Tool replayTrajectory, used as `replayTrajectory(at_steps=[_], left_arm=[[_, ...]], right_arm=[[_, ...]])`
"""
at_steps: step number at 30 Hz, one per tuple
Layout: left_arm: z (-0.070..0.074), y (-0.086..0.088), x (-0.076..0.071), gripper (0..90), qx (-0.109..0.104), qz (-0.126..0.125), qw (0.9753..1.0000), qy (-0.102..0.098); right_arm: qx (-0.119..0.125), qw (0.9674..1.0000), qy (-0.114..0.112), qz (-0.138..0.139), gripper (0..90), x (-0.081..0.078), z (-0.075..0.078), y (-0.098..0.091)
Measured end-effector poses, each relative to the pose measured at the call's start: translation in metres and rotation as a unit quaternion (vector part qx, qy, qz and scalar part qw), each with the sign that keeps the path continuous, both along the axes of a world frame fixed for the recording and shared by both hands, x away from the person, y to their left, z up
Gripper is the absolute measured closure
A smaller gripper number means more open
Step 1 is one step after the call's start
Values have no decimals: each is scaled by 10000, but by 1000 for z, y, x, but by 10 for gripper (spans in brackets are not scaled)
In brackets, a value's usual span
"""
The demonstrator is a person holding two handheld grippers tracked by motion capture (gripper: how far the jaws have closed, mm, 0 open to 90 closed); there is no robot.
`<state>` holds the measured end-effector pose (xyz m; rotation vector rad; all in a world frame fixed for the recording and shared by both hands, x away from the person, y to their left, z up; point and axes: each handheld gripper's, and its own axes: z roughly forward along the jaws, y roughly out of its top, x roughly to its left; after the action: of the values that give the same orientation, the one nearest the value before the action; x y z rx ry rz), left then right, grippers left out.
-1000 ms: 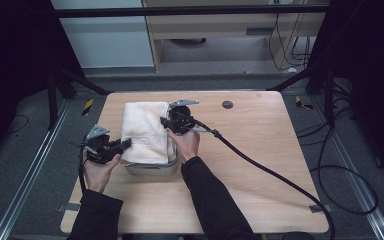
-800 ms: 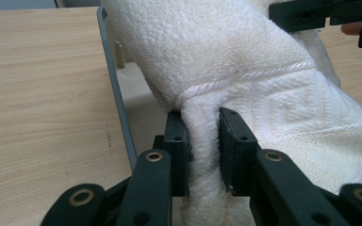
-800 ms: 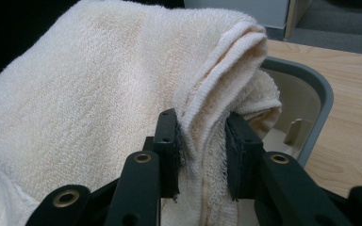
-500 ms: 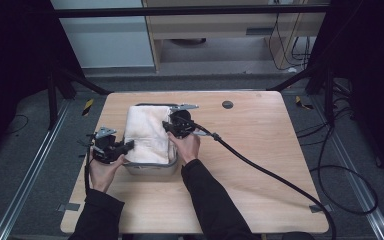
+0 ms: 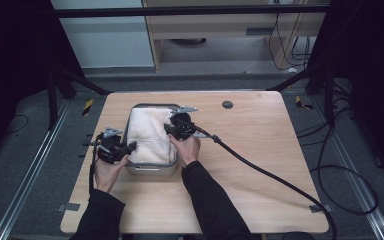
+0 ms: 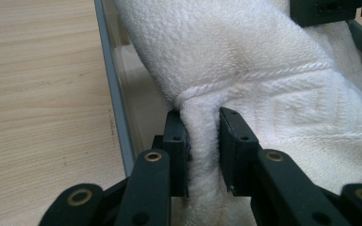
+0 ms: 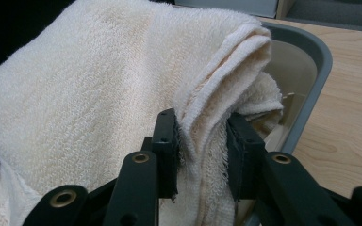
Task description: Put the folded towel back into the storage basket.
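You have one white towel (image 5: pixel 150 135) lying in one grey tray (image 5: pixel 152 169) at the table's (image 5: pixel 260 150) nine o'clock side. Your two grippers both pinch it: the left gripper (image 6: pixel 202 141) clamps a fold at the tray's eight o'clock edge, the right gripper (image 7: pixel 201 141) its layered edge at three o'clock.

Light wooden tabletop (image 5: pixel 260 165), rounded corners, seen from above. Grey metal tray (image 5: pixel 152 169) is set directly on it, between the left tongs (image 5: pixel 131 145) and the right tongs (image 5: pixel 167 128). A small dark round disc (image 5: pixel 227 104) is set beyond the right tongs, well apart.
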<state>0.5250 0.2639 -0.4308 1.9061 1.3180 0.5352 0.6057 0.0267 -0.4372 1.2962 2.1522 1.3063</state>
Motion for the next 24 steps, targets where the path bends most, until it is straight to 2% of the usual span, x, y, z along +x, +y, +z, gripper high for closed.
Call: replayTrajectory(at_steps=[7,13,15,18,21,24], left_arm=[[-3,-2,1,702,81,71,9999,8],[-3,-2,1,607,87,167,9998,-44],[-2,-2,0,579,83,185,9998,-58],[2,-1,-2,554,96,233,9995,-173],[9,2,-7,536,-109,223,9990,-368],[17,2,-14,512,-195,209,9980,-571]], right_arm=[[-116,9999,-61,12,662,-1,-2,0],[-193,9998,-55,95,639,-1,-4,-1],[-246,9995,-127,117,629,-1,-4,-1],[-300,9993,-204,133,609,-2,-4,-1],[-381,9987,-313,150,588,-3,-1,-3],[-273,9987,-399,169,563,-6,7,-9]])
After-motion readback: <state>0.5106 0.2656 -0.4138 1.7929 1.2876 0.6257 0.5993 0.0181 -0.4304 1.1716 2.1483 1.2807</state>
